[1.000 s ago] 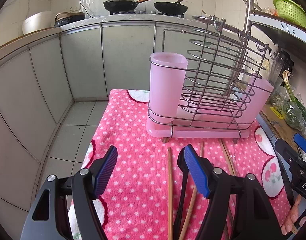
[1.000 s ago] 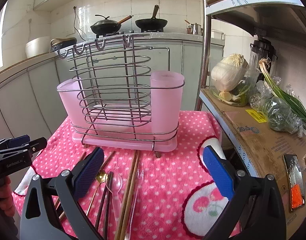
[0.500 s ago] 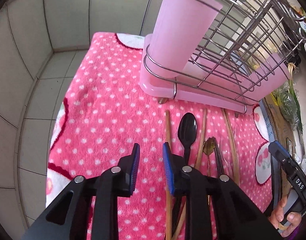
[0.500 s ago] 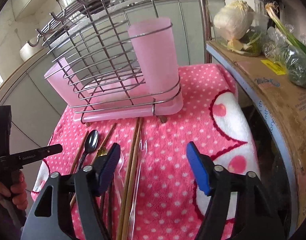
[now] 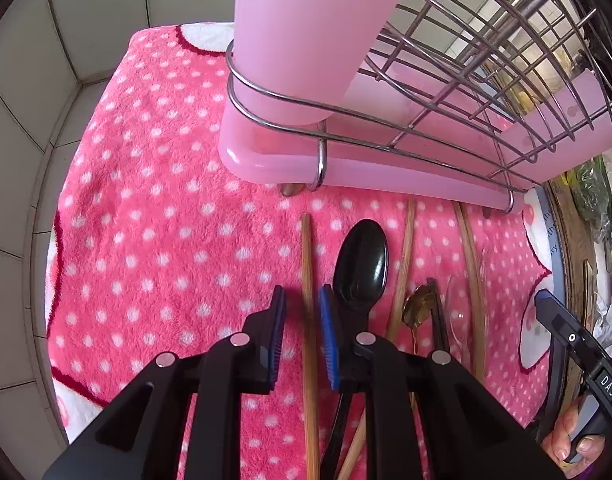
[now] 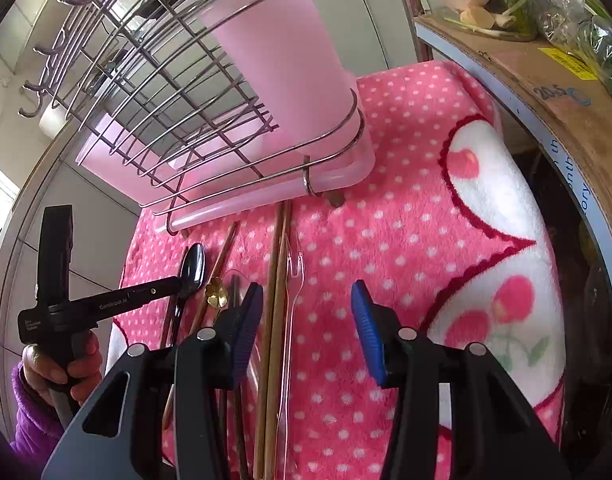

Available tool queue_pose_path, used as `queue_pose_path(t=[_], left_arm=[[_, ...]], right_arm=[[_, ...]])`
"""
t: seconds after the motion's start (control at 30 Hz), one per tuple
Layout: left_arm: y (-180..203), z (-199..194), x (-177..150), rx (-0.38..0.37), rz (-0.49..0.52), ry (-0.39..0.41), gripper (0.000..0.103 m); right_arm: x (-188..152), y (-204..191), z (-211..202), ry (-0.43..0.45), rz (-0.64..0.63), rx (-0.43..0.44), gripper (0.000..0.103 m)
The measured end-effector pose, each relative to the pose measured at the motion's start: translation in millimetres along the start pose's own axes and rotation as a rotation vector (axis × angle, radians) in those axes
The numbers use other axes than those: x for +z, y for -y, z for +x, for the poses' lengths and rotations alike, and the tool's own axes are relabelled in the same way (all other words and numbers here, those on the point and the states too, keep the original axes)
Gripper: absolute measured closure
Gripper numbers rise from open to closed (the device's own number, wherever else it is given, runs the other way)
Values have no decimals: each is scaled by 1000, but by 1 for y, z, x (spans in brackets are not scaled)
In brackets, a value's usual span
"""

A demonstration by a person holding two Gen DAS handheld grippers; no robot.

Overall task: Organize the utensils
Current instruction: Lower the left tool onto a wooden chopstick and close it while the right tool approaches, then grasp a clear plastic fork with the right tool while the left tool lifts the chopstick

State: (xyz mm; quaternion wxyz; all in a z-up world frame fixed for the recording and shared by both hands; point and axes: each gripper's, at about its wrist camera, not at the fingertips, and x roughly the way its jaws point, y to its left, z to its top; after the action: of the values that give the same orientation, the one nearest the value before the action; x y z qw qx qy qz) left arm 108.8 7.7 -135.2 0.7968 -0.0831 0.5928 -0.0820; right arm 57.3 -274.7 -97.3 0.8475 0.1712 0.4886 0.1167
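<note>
Two pink cups (image 5: 302,36), one black spoon (image 5: 359,264)

Both grippers are black plastic, each with two angular arms ending in ribbed blue pads on the fingers (image 5: 277,332), and round silver screws at the joints. The left gripper (image 5: 301,336) carries small white lettering along its side; the right gripper (image 6: 306,328) matches it. A purple fleecy sleeve (image 6: 32,424) covers the left wrist.

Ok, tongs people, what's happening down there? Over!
Left tongs closing around a lone chopstick, not pinching yet. Right tongs closing over chopstick pair and clear fork. Black spoon crowds left.
</note>
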Motion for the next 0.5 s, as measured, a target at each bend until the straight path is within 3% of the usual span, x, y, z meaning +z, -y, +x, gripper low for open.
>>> queue_pose_path(t=[0.1, 0.3, 0.5], left_arm=[[2, 2, -1, 30, 30, 14, 95], [-15, -13, -11, 38, -7, 65, 97], [-33, -13, -23, 1, -26, 70, 97]], right_arm=[[2, -2, 7, -18, -1, -9, 56], [7, -5, 26, -81, 12, -25, 80], [16, -13, 49, -140, 42, -42, 81]])
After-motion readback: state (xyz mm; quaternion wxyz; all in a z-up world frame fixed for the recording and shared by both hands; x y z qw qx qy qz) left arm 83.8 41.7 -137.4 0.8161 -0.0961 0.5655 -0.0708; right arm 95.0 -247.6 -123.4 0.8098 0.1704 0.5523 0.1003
